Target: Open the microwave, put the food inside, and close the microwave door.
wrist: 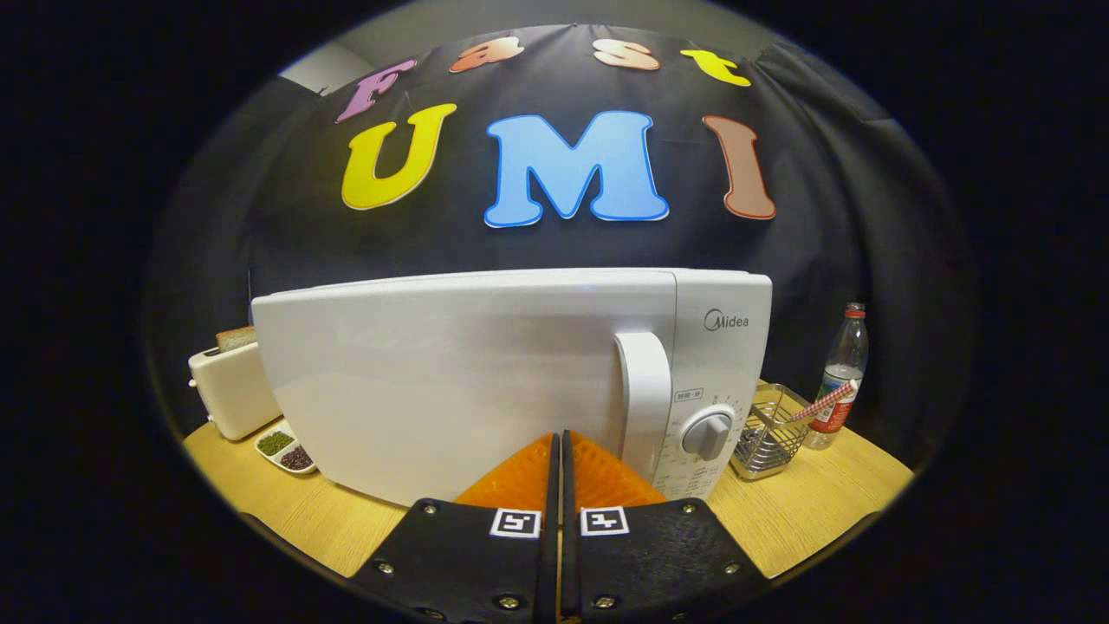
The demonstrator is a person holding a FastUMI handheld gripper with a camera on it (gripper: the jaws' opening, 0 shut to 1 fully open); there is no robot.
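— So where does the gripper (559, 438) sit against the microwave (485, 381)?

— Right up at its front. The two fingers (520, 477) lie pressed together with only a thin seam between them and nothing held, and their tips reach the lower part of the white door (433, 381); whether they actually touch it cannot be told.

— And the door handle (645, 403)?

— It stands upright just beyond the fingertips and a little to their right. Past it, on the control panel, is the round dial (709, 433).

— Is the door open?

— It looks closed, flush with the panel side.

— What about the food?

— A slice of bread (236, 338) pokes up from a cream toaster (230, 390) standing to the left of the microwave, partly behind it. Just in front of the toaster is a small divided dish (286, 451) with green grains in one compartment and dark ones in the other. Both are well apart from the fingers.

— And on the other side?

— A wire basket (767, 433) on the wooden table (806, 511), with a red-checked stick leaning from it, and a clear bottle (842, 373) with a red cap just beside it.
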